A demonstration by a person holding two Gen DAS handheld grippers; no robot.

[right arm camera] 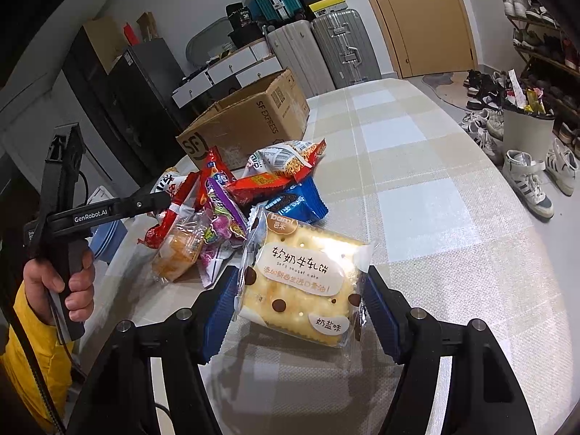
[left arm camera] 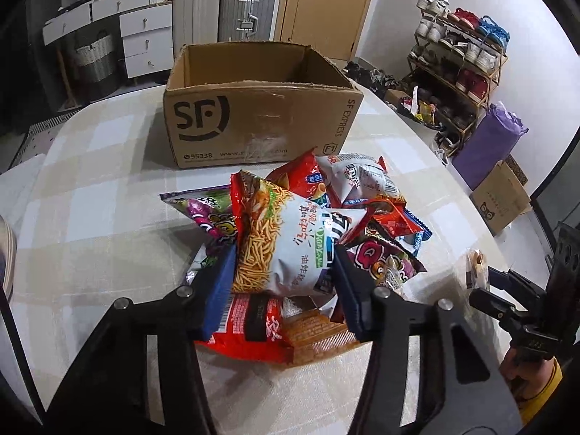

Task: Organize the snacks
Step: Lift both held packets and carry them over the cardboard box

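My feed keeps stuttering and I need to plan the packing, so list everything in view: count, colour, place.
SF Express cardboard box: one, brown, open, far side of table; inside not visible.
Fried noodle snack bag: one, white and red, between left gripper's pads, above the pile.
Nougat cracker pack: one, clear with cream crackers, between right gripper's pads.
Snack pile: several bags, red, purple, blue, white; mid-table, near the box.
Table: one, beige and white check cloth.
Suitcases: two, beige and silver, by the door.
Shoe rack: one, full, right wall.
Left gripper: black, blue pads.
Right gripper: black, blue pads.
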